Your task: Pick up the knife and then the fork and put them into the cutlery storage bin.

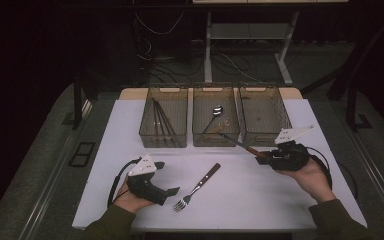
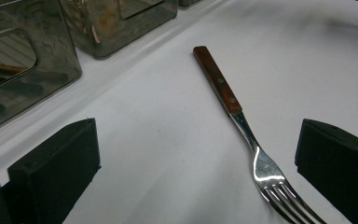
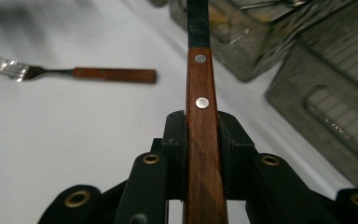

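Looks like you're mid-sort: your right gripper (image 1: 268, 158) is clamped on the wooden handle of a knife (image 3: 202, 135), blade pointing at the middle bin (image 1: 215, 134). Your left gripper (image 2: 196, 163) is wide open with nothing in it, the fork (image 2: 242, 126) flat on the table (image 1: 260, 195) between its jaws. Next you'd need to drop lower and close on the neck.

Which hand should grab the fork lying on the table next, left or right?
Left. The left gripper sits open right beside the fork, whose neck lies between its jaws in the left gripper view. The right gripper is shut on a wooden-handled knife near the bins.
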### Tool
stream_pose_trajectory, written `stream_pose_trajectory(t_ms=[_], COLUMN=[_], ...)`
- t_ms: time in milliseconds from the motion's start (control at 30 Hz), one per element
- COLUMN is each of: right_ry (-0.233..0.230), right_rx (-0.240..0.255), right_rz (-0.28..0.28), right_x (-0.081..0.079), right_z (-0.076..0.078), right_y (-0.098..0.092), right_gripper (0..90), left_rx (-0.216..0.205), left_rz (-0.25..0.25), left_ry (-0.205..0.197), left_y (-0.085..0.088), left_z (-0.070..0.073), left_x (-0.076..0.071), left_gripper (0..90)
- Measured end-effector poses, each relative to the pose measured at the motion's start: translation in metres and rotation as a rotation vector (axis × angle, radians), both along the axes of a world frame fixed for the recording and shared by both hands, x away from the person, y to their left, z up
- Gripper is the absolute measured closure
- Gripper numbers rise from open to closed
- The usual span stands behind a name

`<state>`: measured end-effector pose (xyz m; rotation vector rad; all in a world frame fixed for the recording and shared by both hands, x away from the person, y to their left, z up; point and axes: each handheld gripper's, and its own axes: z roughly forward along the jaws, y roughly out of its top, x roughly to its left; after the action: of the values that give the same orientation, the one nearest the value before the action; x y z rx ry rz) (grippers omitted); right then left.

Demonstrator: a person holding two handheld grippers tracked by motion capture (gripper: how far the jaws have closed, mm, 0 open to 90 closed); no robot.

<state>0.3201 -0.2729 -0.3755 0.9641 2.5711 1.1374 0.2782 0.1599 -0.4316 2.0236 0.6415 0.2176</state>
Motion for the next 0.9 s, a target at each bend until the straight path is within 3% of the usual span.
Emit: stream_pose_trajectory(t_ms=[467,900], right_ry=[-0.010,0.000], right_rx=[0.014,0.000], right_rz=[-0.154,-0.329], right_x=[0.039,0.081], right_z=[0.022,0.035], right_y=[-0.021,-0.040], right_gripper=[75.2,75.2], left_rx=[0.031,0.025], left_rz=[-0.020,-0.036], left_ry=[0.006,0.004], left_y=[-0.005,-0.006], left_z=[-0.003,-0.003], left_x=[-0.001,-0.001], left_gripper=[0.0,0.0])
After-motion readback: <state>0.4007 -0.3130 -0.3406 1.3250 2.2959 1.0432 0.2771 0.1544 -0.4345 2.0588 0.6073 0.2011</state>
